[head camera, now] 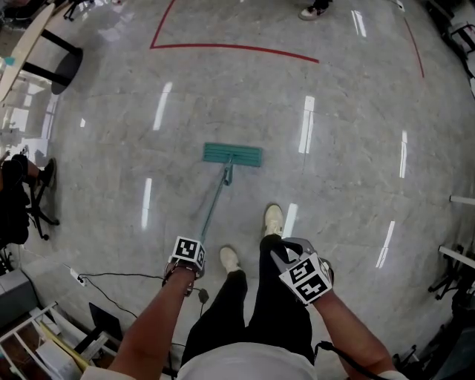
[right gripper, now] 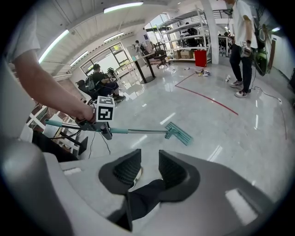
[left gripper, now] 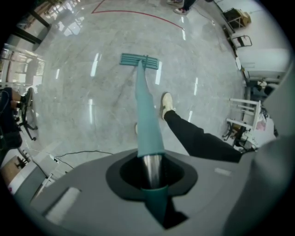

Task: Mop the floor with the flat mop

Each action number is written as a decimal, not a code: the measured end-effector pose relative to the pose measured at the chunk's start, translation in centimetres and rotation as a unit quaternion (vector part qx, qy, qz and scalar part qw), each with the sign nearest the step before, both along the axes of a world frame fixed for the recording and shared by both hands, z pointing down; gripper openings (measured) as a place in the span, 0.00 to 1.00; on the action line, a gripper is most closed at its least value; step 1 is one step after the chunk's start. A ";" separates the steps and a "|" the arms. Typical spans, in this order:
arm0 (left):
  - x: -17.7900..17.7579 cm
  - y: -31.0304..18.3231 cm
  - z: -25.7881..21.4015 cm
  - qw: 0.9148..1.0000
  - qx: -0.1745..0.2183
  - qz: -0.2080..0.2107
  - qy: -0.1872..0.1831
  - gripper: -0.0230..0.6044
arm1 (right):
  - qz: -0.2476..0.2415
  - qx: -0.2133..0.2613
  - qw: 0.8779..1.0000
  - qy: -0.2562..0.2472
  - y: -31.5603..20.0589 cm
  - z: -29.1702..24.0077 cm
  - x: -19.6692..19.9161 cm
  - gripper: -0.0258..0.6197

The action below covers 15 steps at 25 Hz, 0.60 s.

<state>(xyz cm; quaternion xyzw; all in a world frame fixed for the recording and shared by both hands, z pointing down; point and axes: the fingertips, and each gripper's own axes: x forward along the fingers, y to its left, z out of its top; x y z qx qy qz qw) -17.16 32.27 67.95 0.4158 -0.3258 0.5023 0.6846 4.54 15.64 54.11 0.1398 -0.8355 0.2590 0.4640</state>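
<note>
I look down on a glossy grey stone floor (head camera: 356, 96) streaked with white light reflections. A red tape line (head camera: 237, 49) crosses the upper part of the head view, and a black cable (head camera: 119, 276) trails at lower left. In the right gripper view, long light strips (right gripper: 122, 7) run along the top, large windows (right gripper: 108, 57) glow left of centre, and metal shelving (right gripper: 184, 39) stands at upper right with a red bin (right gripper: 200, 58) near it.

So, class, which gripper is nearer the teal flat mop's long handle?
Left. The left gripper is shut on the handle; the right gripper hangs open and empty, off to its right.
</note>
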 end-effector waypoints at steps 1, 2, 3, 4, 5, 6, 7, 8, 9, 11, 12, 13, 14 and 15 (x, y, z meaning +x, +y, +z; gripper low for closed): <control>0.0 0.1 0.0 1.000 0.002 0.000 -0.003 0.15 | 0.002 -0.002 1.000 0.001 -0.1 0.1 0.2 0.23; 0.0 0.3 0.1 1.000 0.004 -0.003 -0.004 0.15 | 0.002 -0.004 1.000 0.002 -0.2 0.1 0.3 0.23; 0.0 0.5 0.1 1.000 0.004 -0.007 -0.003 0.15 | 0.003 -0.005 1.000 0.001 -0.3 0.1 0.3 0.23; 0.1 0.5 0.0 1.000 0.004 -0.012 -0.002 0.15 | 0.004 -0.007 1.000 0.001 -0.5 0.2 0.3 0.23; 0.1 0.5 0.0 1.000 0.004 -0.017 0.000 0.15 | 0.005 -0.008 1.000 0.001 -0.7 0.2 0.4 0.23; 0.3 0.4 0.0 1.000 0.004 -0.021 0.002 0.15 | 0.008 -0.011 1.000 0.001 -0.9 0.4 0.5 0.23; 0.4 0.2 0.0 1.000 0.004 -0.024 0.003 0.15 | 0.011 -0.014 1.000 0.002 -1.0 0.5 0.7 0.23; 0.5 0.0 0.0 1.000 0.003 -0.026 0.004 0.15 | 0.013 -0.016 1.000 0.003 -1.2 0.7 0.8 0.23; 0.5 -0.2 0.0 1.000 0.004 -0.026 0.004 0.16 | 0.013 -0.017 1.000 0.004 -1.3 0.7 0.9 0.23; 0.3 -1.0 -0.1 1.000 0.005 -0.025 0.003 0.16 | 0.012 -0.017 1.000 0.005 -1.8 0.7 1.0 0.23; 0.2 -1.5 0.0 1.000 0.006 -0.024 0.002 0.16 | 0.012 -0.016 1.000 0.005 -2.1 0.7 1.1 0.23; 0.0 -2.0 0.0 1.000 0.006 -0.023 0.001 0.16 | 0.014 -0.016 1.000 0.005 -2.4 0.7 1.1 0.23; -0.1 -2.5 0.0 1.000 0.007 -0.022 0.001 0.16 | 0.015 -0.016 1.000 0.005 -2.6 0.7 1.2 0.23; -0.2 -3.0 0.0 1.000 0.008 -0.022 0.001 0.16 | 0.015 -0.017 1.000 0.005 -2.8 0.8 1.2 0.23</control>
